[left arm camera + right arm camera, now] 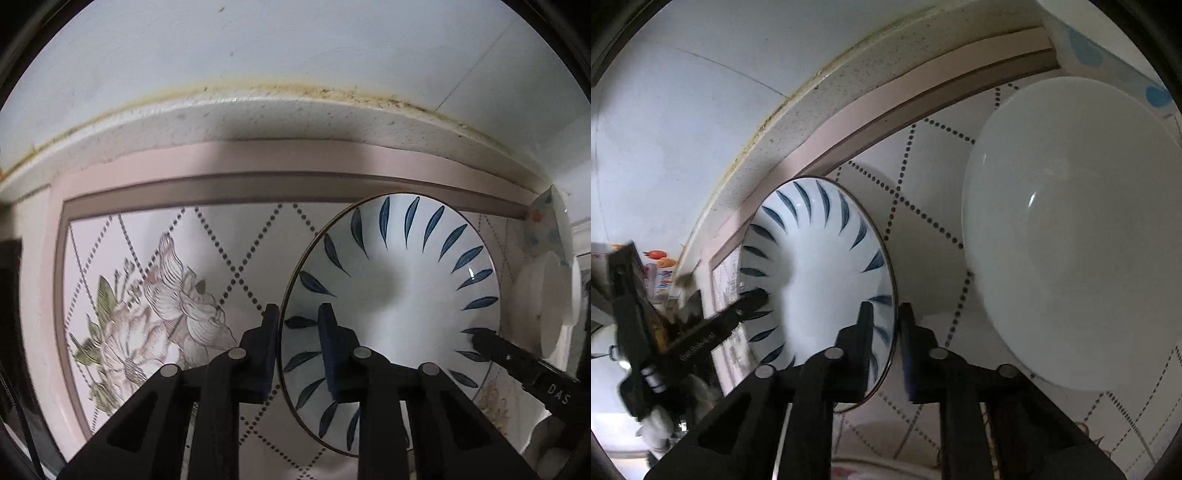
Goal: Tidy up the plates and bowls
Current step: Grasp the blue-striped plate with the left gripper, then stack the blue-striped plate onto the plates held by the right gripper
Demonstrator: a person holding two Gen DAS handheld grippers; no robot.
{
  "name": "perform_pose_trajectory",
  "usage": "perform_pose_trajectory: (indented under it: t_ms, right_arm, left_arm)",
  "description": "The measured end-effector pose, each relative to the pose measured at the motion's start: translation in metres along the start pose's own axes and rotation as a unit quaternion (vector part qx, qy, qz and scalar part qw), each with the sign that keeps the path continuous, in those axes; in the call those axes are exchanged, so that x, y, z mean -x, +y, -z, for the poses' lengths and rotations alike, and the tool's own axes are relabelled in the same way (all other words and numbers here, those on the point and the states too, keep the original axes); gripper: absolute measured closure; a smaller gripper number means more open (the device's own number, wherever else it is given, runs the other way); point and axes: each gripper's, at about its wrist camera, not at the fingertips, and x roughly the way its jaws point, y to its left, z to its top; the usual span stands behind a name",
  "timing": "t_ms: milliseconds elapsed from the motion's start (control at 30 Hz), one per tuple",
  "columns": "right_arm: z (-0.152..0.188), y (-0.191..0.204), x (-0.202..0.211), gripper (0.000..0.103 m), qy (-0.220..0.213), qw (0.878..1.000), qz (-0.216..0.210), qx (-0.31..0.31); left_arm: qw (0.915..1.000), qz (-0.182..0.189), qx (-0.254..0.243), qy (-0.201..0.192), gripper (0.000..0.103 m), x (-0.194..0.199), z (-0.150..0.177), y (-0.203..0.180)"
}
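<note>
A glossy white ceramic bowl (pixel 399 295) with dark blue leaf strokes fanning round its inner wall and a thin dark rim sits right of centre in the left wrist view, over a smooth mat (pixel 147 258) printed with pale peonies, dotted diamond lines and a pink border. Behind the mat runs a speckled stone counter (pixel 258 118) edge with a stained yellowish seam against the white wall (pixel 295 44).

The left gripper (pixel 299 314) is clamped on the bowl's near-left rim, one of its dark fingers (pixel 271 321) outside the wall and the other inside. The right gripper (pixel 884 314) pinches the opposite rim in the same way, one finger on each side of the wall, so the bowl is held between both tools.

Only the right wrist view shows in full a plain, smooth white bowl (pixel 1071 240), large at the right of the frame and just beside the patterned one; in the left wrist view only a white round shape shows at the far right edge. The floral print shows clearly only in the left wrist view.
</note>
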Motion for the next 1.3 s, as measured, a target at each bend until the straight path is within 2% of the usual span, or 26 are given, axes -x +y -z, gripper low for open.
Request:
perform_pose_trajectory:
  t_ms: [300,533,767,833,900,1100,1300]
  right_arm:
    - [0.008,0.004,0.004,0.092,-0.018,0.999,0.007,0.030]
    - [0.025,0.012,0.028,0.092,-0.025,0.997,0.001,0.067]
    - [0.056,0.020,0.060,0.092,-0.031,0.994,-0.014,0.100]
    - [0.067,0.020,0.072,0.092,-0.033,0.994,-0.020,0.107]
    - [0.077,0.020,0.083,0.092,-0.034,0.992,-0.024,0.116]
    - [0.113,0.015,0.112,0.092,-0.035,0.990,-0.036,0.135]
    - [0.144,-0.010,0.141,0.092,-0.026,0.987,-0.045,0.152]
  left_arm:
    - [0.9999,-0.001,-0.008,-0.010,0.084,0.015,0.021,-0.001]
    - [0.9996,-0.004,-0.010,-0.027,0.084,0.048,0.054,-0.006]
    - [0.9988,0.002,-0.003,-0.050,0.084,0.094,0.093,-0.005]
    - [0.9984,0.001,-0.002,-0.057,0.084,0.109,0.092,-0.007]
    - [0.9979,-0.002,-0.004,-0.064,0.084,0.122,0.105,-0.012]
    - [0.9976,-0.001,0.003,-0.069,0.084,0.138,0.134,-0.020]
    - [0.9980,-0.001,0.019,-0.059,0.084,0.136,0.169,-0.036]
